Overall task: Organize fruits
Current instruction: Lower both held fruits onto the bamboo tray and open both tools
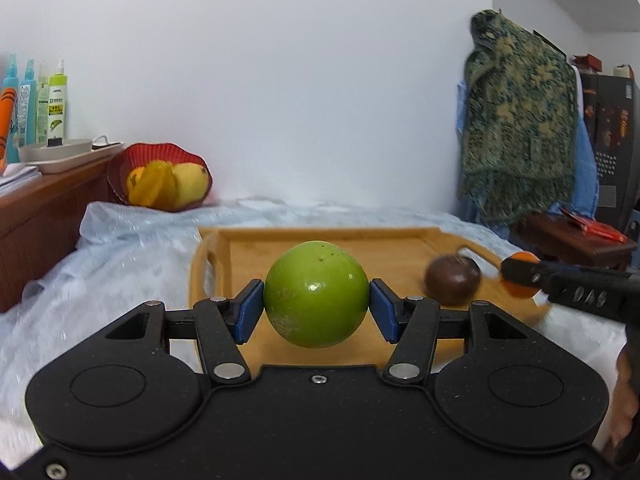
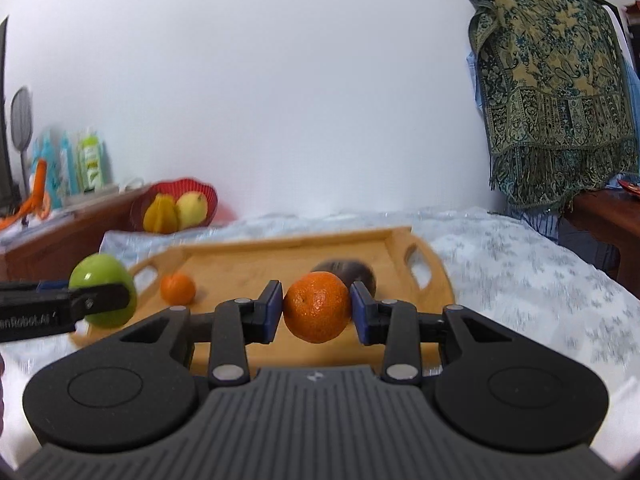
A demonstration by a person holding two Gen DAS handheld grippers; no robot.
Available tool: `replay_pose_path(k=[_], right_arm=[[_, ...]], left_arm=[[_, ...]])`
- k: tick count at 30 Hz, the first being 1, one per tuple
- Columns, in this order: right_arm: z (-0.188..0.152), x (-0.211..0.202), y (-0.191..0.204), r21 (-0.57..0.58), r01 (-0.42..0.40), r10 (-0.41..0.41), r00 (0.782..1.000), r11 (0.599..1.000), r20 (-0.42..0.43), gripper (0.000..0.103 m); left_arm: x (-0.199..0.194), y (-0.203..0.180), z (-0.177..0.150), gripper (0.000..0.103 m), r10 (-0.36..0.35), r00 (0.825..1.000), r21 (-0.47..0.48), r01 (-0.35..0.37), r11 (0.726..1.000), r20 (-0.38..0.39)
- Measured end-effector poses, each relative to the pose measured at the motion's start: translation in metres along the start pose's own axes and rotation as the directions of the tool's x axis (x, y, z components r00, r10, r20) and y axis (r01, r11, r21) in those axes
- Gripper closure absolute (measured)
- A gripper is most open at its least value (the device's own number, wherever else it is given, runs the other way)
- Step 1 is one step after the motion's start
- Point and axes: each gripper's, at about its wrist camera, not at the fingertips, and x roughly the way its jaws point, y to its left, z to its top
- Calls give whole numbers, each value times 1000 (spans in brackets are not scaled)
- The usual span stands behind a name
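My left gripper (image 1: 316, 306) is shut on a green apple (image 1: 316, 294) and holds it above the near part of a wooden tray (image 1: 248, 256). My right gripper (image 2: 317, 311) is shut on an orange tangerine (image 2: 318, 307) above the same tray (image 2: 256, 264). A dark brown round fruit (image 1: 452, 280) lies on the tray, partly hidden behind the tangerine in the right wrist view (image 2: 352, 270). A second small tangerine (image 2: 178, 288) lies on the tray's left side. A red basket (image 1: 160, 176) with yellow fruits stands at the back left; it also shows in the right wrist view (image 2: 176, 204).
The tray rests on a pale patterned cloth (image 2: 500, 264). A wooden side cabinet (image 1: 44, 216) with several bottles (image 1: 56, 100) stands at the left. A patterned green shawl (image 2: 552, 92) hangs at the right over a dark wooden table (image 1: 576, 240).
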Motion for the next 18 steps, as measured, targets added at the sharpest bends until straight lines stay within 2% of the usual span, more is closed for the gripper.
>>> replay_pose_path(k=[7, 12, 18], right_arm=[[40, 45, -22, 23, -12, 12, 1000, 1000, -12, 62], [51, 86, -36, 108, -39, 50, 994, 993, -99, 62], [55, 130, -48, 167, -48, 83, 974, 985, -212, 62]], left_arm=[[46, 18, 30, 49, 2, 999, -30, -3, 1000, -32], [87, 27, 48, 48, -11, 998, -58, 8, 998, -61], [134, 31, 57, 48, -36, 993, -93, 25, 995, -116]])
